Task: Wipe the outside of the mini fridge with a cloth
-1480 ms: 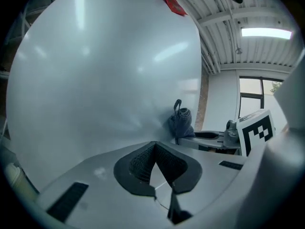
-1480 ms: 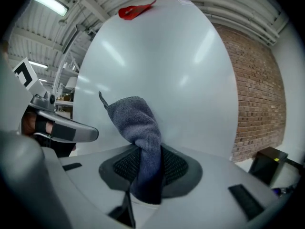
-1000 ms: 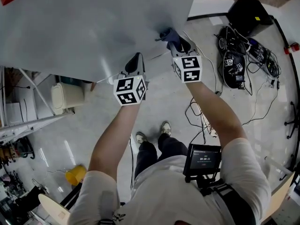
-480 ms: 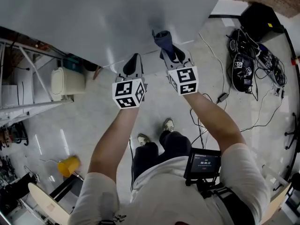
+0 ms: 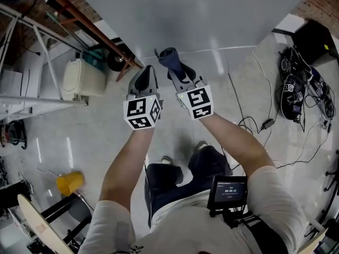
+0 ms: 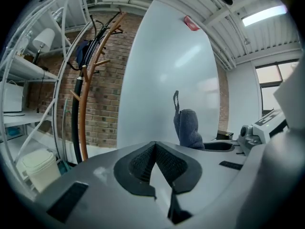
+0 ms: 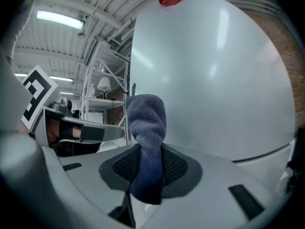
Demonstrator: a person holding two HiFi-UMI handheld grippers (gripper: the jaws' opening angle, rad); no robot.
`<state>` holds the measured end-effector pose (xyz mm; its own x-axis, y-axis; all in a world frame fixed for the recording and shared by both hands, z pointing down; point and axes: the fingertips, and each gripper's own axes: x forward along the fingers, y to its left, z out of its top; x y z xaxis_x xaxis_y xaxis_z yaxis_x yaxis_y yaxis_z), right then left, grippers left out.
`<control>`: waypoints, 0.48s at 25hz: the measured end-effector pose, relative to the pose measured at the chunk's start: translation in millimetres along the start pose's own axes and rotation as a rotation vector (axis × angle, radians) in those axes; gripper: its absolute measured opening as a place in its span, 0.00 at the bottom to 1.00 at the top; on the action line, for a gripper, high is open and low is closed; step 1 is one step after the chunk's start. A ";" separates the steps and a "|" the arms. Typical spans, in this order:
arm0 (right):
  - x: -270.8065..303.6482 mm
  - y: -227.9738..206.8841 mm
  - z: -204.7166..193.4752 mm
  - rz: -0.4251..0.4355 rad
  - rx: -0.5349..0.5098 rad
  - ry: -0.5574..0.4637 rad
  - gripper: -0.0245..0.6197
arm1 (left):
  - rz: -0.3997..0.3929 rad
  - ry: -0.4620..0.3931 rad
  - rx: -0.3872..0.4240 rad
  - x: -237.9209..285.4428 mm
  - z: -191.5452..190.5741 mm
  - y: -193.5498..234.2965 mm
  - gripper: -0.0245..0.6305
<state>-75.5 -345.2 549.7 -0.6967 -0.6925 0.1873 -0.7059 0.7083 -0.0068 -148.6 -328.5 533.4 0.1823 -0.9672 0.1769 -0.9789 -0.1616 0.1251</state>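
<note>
A pale grey, smooth-sided mini fridge (image 5: pixel 201 15) fills the top of the head view. At its lower edge the right gripper (image 5: pixel 179 72) pinches a dark blue towelling cloth (image 5: pixel 168 57), whose bunched end overlaps that edge. The left gripper (image 5: pixel 146 74) hangs just beside the right one, close under the fridge. Left of the fridge sits a cream plastic bin (image 5: pixel 83 78). Right of the fridge, a tangle of black cables (image 5: pixel 302 91) lies on the glossy grey floor (image 5: pixel 95 136).
</note>
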 end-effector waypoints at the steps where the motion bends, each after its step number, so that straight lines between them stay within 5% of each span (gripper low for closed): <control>1: 9.0 8.6 -8.9 0.010 -0.003 -0.009 0.21 | 0.005 -0.013 0.002 -1.5 -9.5 9.8 0.04; 12: 83.5 47.0 -101.1 0.076 -0.115 -0.125 0.21 | 0.003 -0.187 -0.006 15.1 -107.5 82.7 0.04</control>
<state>-153.9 -355.9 664.4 -0.7631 -0.6428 0.0667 -0.6361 0.7653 0.0978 -216.8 -335.4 651.4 0.1590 -0.9873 -0.0077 -0.9787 -0.1586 0.1305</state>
